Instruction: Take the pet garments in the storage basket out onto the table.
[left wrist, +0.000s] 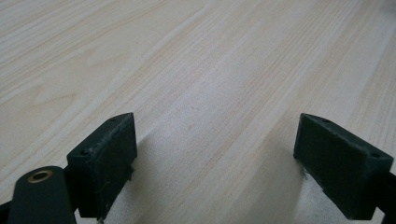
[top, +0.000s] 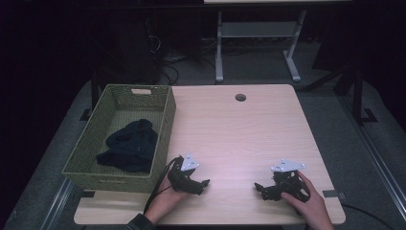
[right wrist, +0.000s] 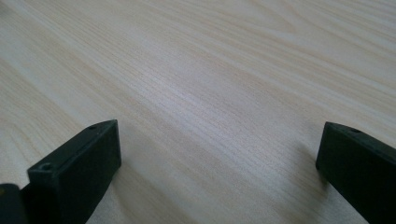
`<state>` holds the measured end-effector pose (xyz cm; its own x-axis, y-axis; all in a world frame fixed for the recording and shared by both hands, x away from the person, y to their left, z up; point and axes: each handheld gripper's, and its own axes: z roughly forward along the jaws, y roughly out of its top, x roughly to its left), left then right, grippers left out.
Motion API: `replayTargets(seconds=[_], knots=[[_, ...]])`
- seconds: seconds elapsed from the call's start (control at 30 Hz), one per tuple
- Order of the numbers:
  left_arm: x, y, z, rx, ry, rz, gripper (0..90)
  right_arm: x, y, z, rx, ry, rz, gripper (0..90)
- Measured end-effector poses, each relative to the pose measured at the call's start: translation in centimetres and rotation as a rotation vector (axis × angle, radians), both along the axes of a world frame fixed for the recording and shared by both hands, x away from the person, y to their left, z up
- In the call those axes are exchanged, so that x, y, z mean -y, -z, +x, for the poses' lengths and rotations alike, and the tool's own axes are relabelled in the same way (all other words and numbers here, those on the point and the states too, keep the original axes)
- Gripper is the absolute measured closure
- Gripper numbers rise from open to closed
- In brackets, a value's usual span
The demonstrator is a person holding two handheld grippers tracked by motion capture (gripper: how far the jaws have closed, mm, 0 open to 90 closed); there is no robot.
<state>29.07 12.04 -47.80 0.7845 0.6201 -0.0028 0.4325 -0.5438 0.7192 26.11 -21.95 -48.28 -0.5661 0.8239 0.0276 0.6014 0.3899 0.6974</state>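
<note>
Both hands are low at the near edge of the light wooden table, one gripper in each. The left gripper sits just off the near right corner of the basket, close to it but not touching, with its grey plate on top and its cable looping down toward the person's sleeve. Its jaws point toward the middle of the table, and in the left gripper view they stand wide apart with only bare wood grain between them, so it is released and holding nothing. Over on the other side, the right gripper faces inward too, well apart from its partner, the right hand wrapped around its body. In the right gripper view the two black jaws are spread to the edges of the frame, again with bare tabletop between, released and empty. The green woven basket stands at the table's left edge, and a dark cloth lies crumpled inside it on the bottom. A round hole sits near the table's far edge.
</note>
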Motion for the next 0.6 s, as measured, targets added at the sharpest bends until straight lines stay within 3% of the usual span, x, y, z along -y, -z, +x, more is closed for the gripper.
replayTargets(seconds=[0.17,0.27,0.6], knots=[[0.07,-0.04,0.08,-0.003,0.006,0.004,12.6,0.03,0.02,-0.02,0.001,0.004,0.002,0.0],[0.3,-0.31,0.22,-0.023,0.013,0.03,12.6,0.04,0.02,-0.03,0.001,0.005,0.002,0.0],[0.54,-0.72,0.55,-0.056,0.017,0.049,13.3,0.04,0.02,-0.03,0.0,0.005,0.003,0.0]])
